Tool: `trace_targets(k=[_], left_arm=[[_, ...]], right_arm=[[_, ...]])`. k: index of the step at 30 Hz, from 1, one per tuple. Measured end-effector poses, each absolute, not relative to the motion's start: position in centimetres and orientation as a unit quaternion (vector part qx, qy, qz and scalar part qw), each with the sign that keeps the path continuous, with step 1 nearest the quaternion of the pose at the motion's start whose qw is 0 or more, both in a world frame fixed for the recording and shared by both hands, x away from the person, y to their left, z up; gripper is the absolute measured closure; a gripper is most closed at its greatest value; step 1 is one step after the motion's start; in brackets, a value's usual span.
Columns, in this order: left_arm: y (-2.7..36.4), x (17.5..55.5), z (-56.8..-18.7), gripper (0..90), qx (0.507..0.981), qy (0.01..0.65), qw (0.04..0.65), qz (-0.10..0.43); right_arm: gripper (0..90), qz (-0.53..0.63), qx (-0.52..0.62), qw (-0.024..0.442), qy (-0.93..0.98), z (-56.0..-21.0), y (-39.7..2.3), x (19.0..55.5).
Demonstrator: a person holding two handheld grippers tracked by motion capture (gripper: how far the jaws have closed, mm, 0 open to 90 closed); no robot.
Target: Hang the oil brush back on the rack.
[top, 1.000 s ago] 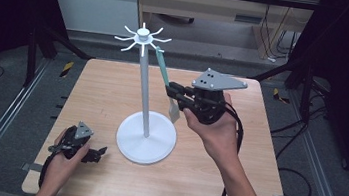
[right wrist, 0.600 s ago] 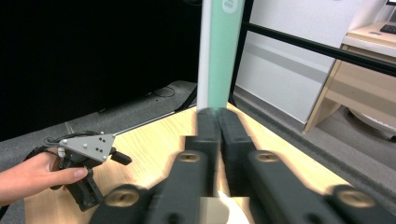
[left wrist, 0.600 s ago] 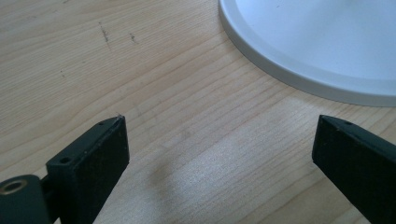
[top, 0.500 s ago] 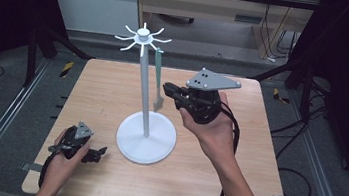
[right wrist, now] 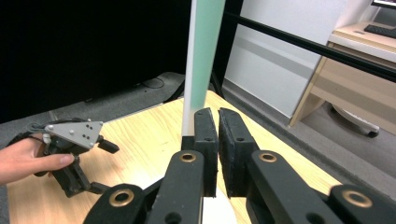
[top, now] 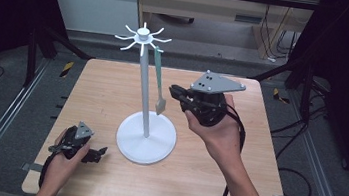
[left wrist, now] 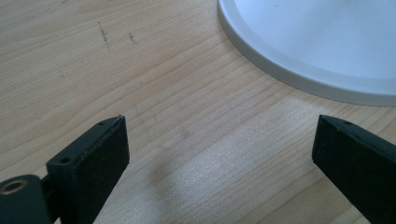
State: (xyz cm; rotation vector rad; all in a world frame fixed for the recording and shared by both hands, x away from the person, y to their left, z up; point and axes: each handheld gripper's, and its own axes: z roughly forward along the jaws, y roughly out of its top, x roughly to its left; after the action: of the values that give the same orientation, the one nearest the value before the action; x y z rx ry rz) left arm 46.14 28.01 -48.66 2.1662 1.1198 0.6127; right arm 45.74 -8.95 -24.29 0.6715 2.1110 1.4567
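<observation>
Now one white metal stand (top: 146,135) with radial hooks carries one pale green spatula (top: 159,83) — hanging free, no longer pulled aslant. Right gripper (top: 179,94) has just shut empty beside it; left gripper (top: 96,155) rests agape on the wooden table (top: 232,185).

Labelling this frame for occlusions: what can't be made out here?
- High view: how the green utensil hooks onto the white stand; too small.
- Right gripper view: the right gripper is shut; the utensil's tip sits behind its jaws, its top cut off by the edge.
- Left gripper view: the stand's base is cut off at the edges; the left gripper is open.
</observation>
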Motion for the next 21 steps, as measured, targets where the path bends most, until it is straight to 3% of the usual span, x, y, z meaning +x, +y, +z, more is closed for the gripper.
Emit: trace_targets(k=[21], left_arm=[[28.0, 46.1, -48.7, 3.6, 0.820, 0.424, 0.308, 0.232]], right_arm=[[78.2, 0.509, 0.284, 0.258, 0.771, -25.6, -12.3, 46.0]])
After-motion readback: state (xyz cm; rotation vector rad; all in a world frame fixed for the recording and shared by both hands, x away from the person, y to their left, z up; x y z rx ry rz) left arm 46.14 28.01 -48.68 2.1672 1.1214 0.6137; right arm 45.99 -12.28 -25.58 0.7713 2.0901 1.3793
